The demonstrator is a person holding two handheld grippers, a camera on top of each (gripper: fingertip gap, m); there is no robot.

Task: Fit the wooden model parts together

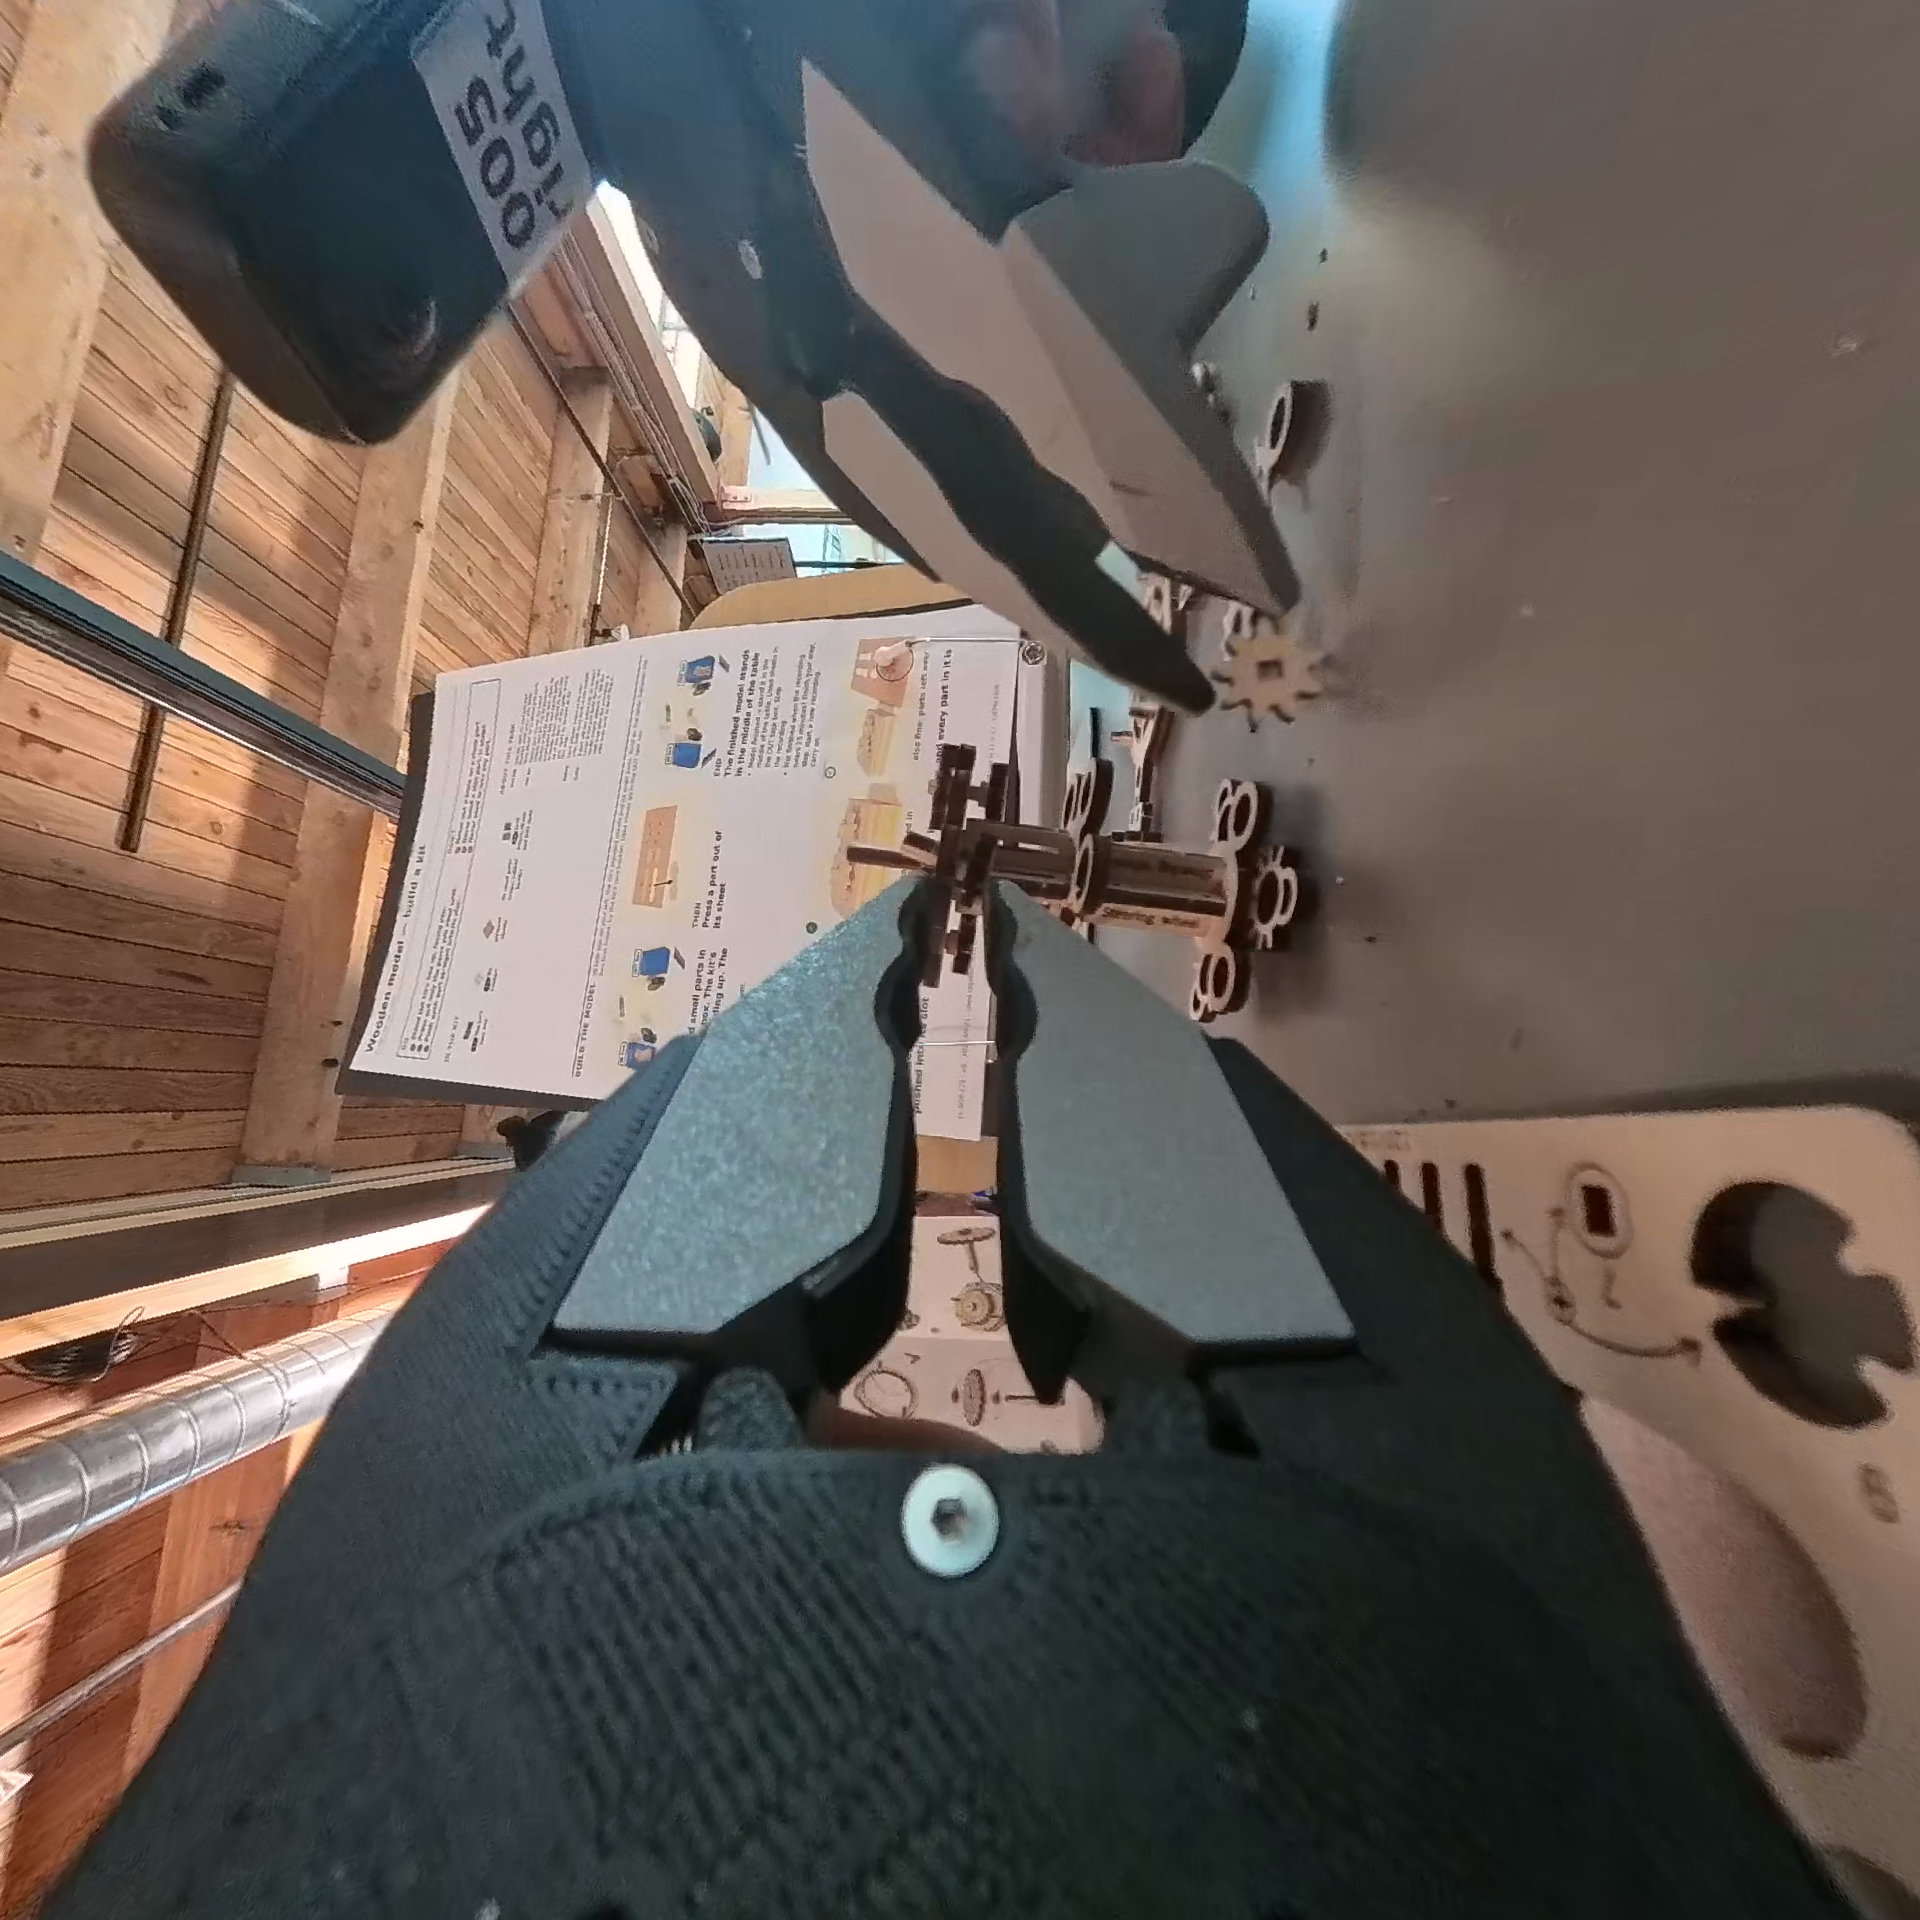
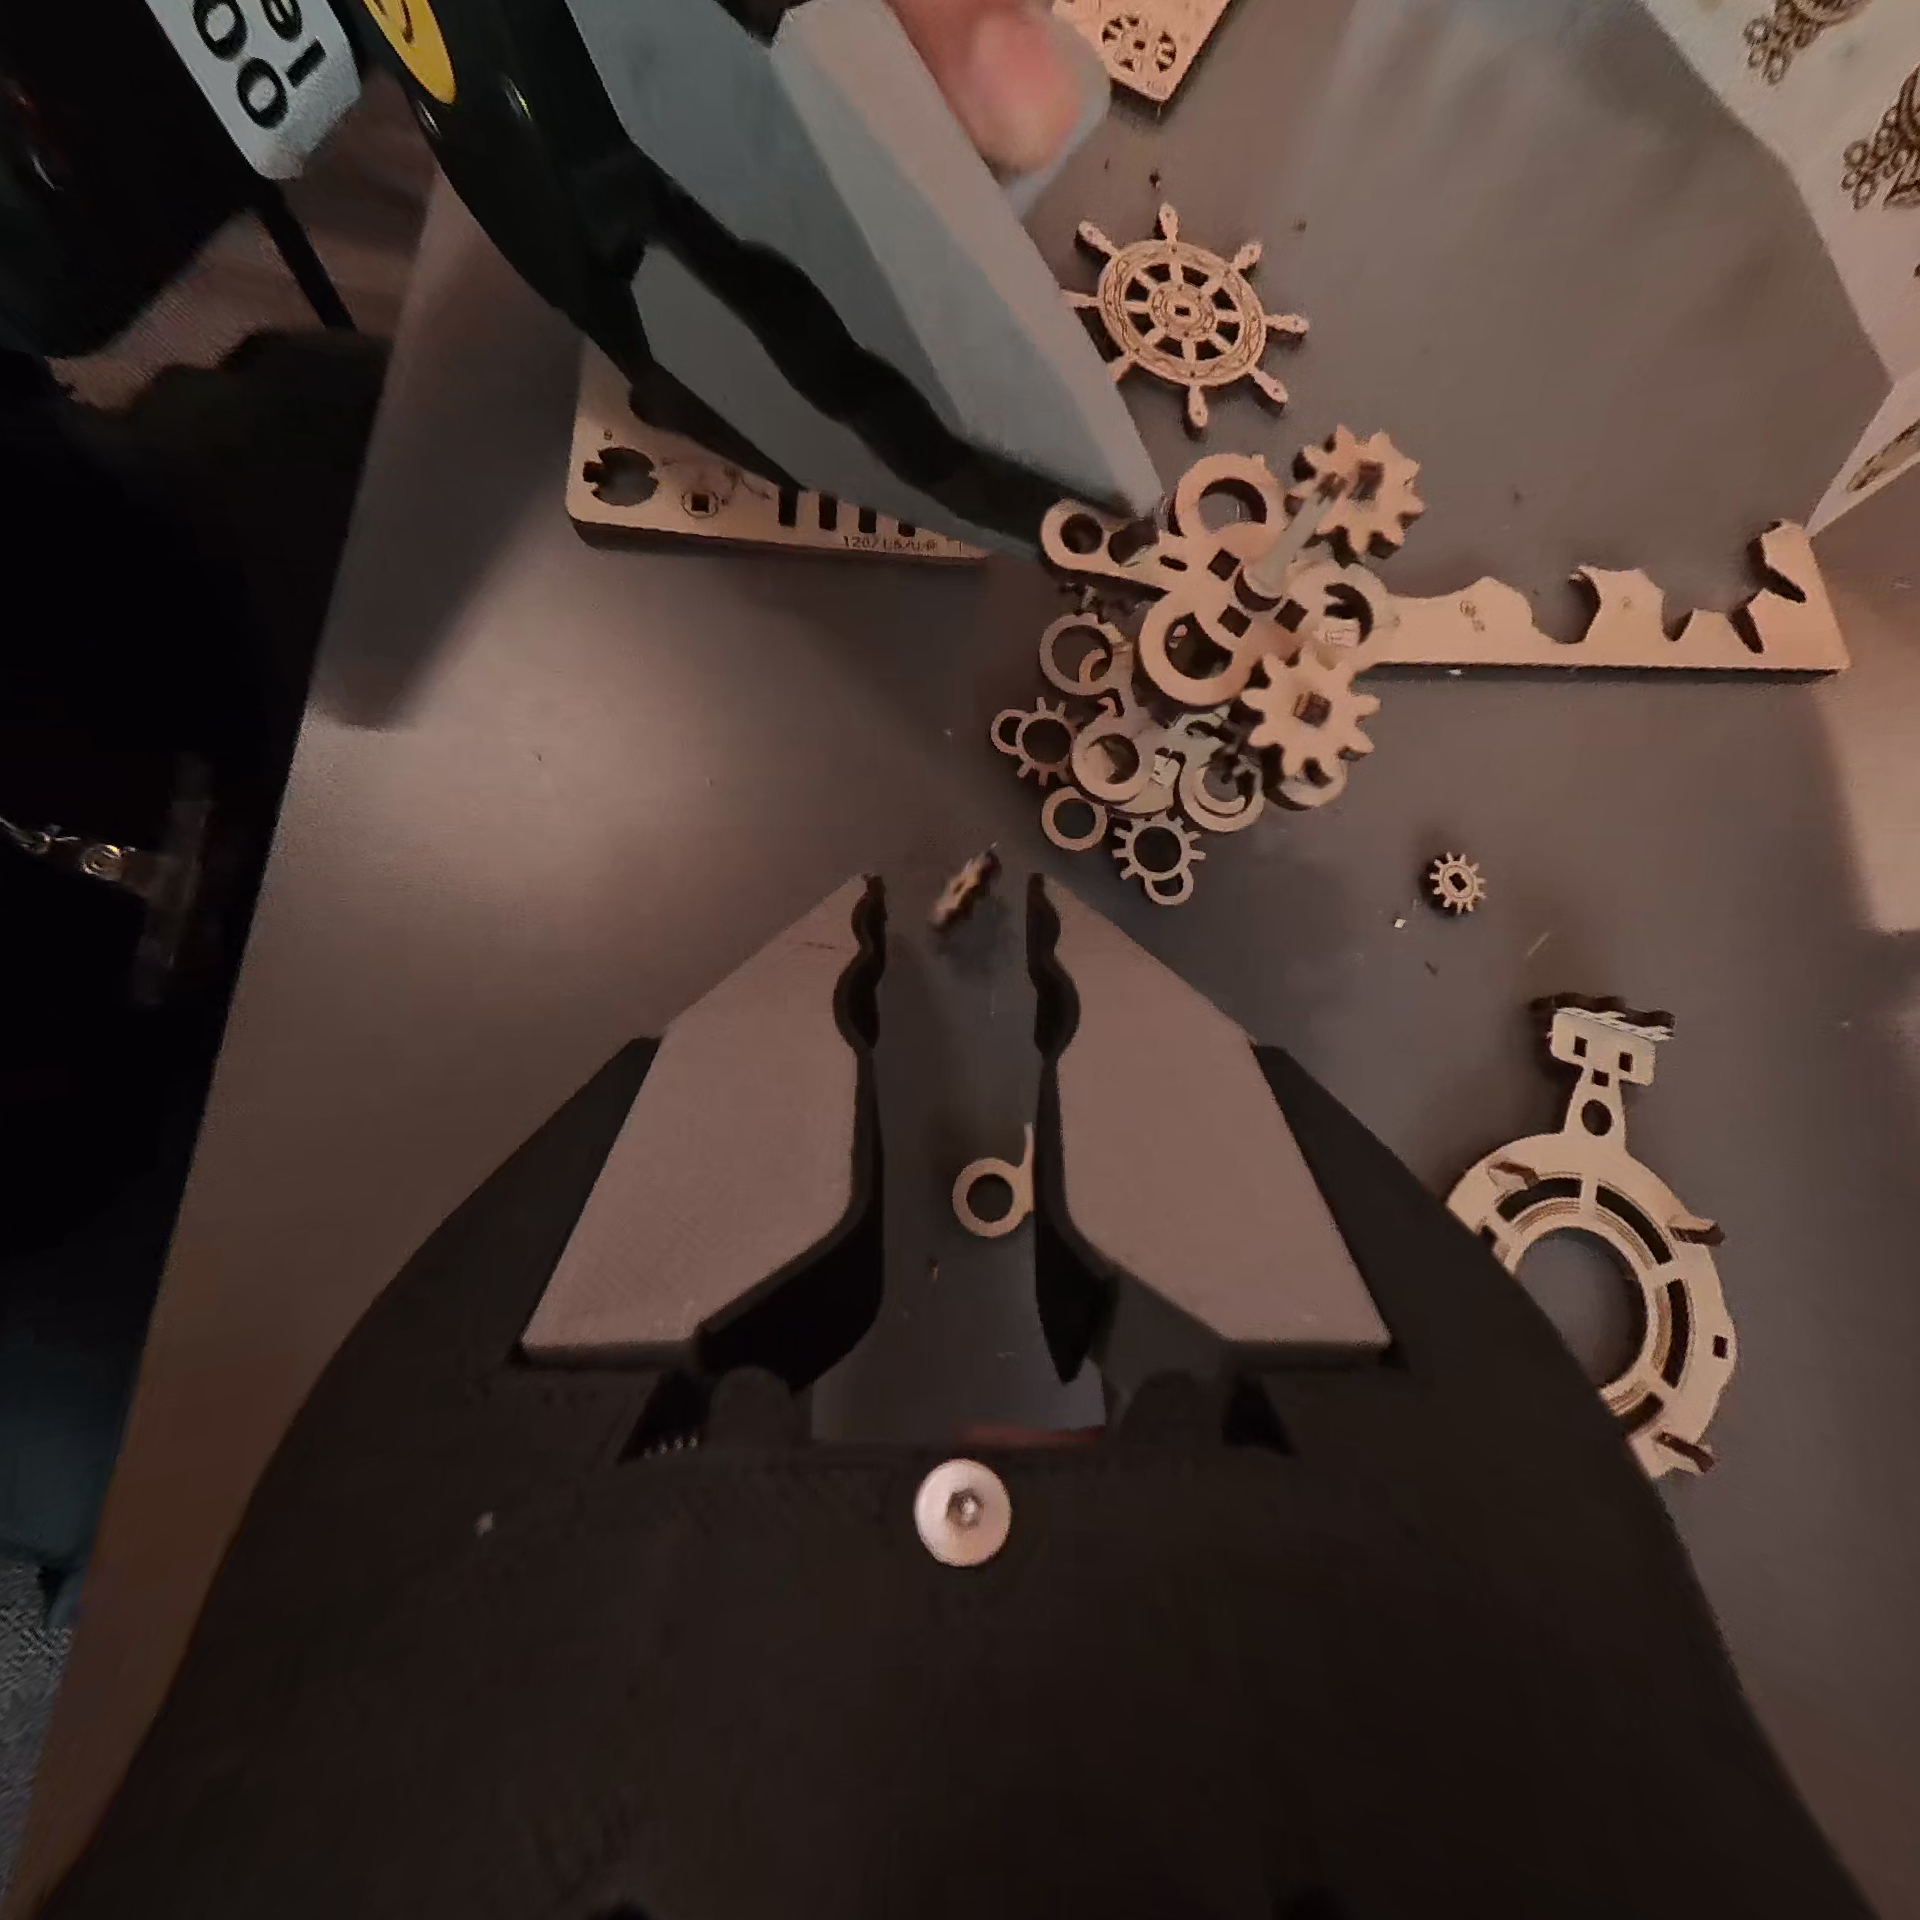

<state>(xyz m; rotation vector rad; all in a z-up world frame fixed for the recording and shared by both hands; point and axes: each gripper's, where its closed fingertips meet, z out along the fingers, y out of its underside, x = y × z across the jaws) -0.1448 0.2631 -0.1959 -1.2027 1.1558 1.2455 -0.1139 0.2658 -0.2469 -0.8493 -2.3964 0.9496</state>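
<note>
My left gripper (image 1: 951, 906) is shut on the wooden gear-and-axle model (image 1: 1143, 883) and holds it upright on the grey table. In the right wrist view the left gripper (image 2: 1096, 520) comes in from the upper left and grips the model (image 2: 1226, 613), which stands over a pile of small rings and gears (image 2: 1112, 769). My right gripper (image 2: 956, 904) is open. A small wooden gear (image 2: 964, 888) stands tilted on edge between its tips, with a gap on both sides. The left wrist view shows the right gripper (image 1: 1242, 649) over that gear (image 1: 1270, 675).
A ship's wheel part (image 2: 1184, 312), a tiny gear (image 2: 1457, 883), a ring with a tab (image 2: 992, 1195) and a round frame part (image 2: 1590, 1268) lie around. Punched-out wooden sheets (image 2: 1558, 639) (image 2: 727, 514) lie behind. An instruction sheet (image 1: 675, 852) stands at the table's far side. The tips of one gripper are about 6 cm away from the tips of the other.
</note>
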